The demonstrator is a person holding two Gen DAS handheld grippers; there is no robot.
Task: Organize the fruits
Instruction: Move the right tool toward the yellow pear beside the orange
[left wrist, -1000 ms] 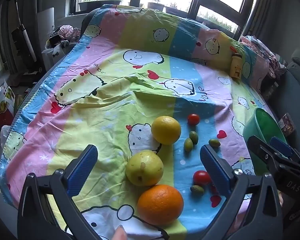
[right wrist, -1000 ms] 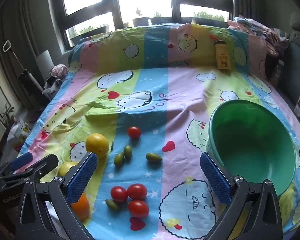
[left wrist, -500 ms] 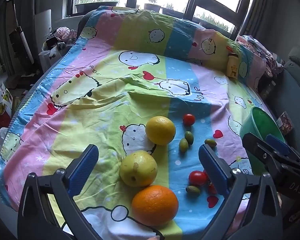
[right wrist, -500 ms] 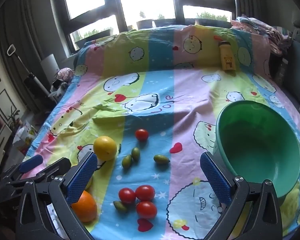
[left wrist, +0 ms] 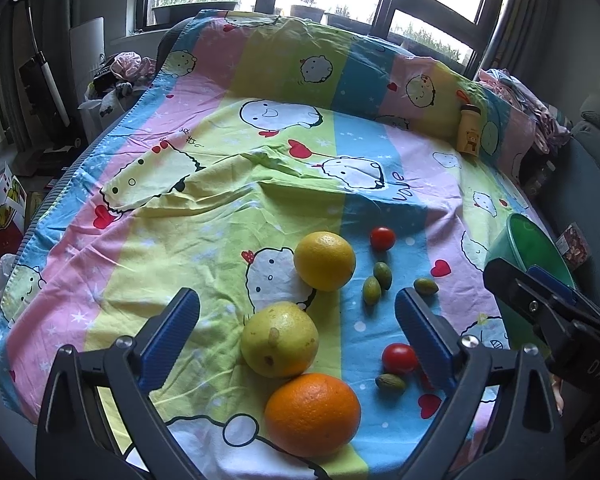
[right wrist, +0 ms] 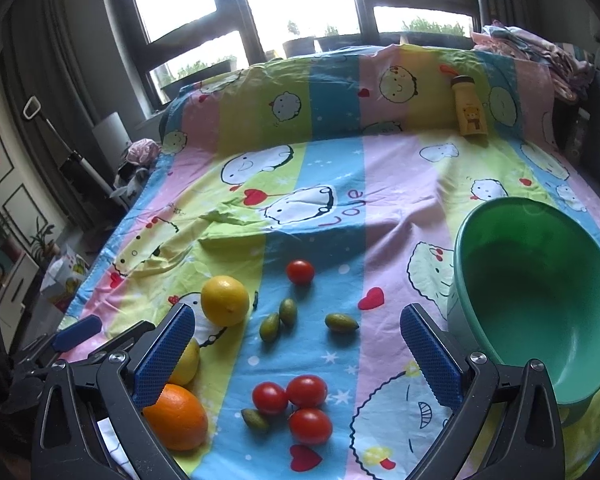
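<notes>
Fruit lies on a striped cartoon sheet. In the left wrist view an orange (left wrist: 313, 414), a yellow-green pear (left wrist: 279, 338) and a yellow citrus (left wrist: 324, 260) sit between my open left gripper's (left wrist: 298, 330) fingers, with small tomatoes (left wrist: 398, 357) and green olive-like fruits (left wrist: 372, 289) to the right. In the right wrist view my open right gripper (right wrist: 296, 354) hovers over three tomatoes (right wrist: 306, 390) and the small green fruits (right wrist: 270, 326). The orange (right wrist: 176, 416) and citrus (right wrist: 225, 300) lie at the left. A green bowl (right wrist: 534, 296) stands empty at the right.
A yellow bottle (right wrist: 469, 106) leans on the raised back of the sheet. Windows lie behind. Clothes are piled at the far right (right wrist: 532, 46). Clutter and a box (left wrist: 0, 216) sit on the floor to the left. The sheet's near edge drops off below the grippers.
Both grippers have drawn back and risen slightly, so the fruit sits a little lower and farther in each view. Nothing on the sheet has moved. Both stay open.
</notes>
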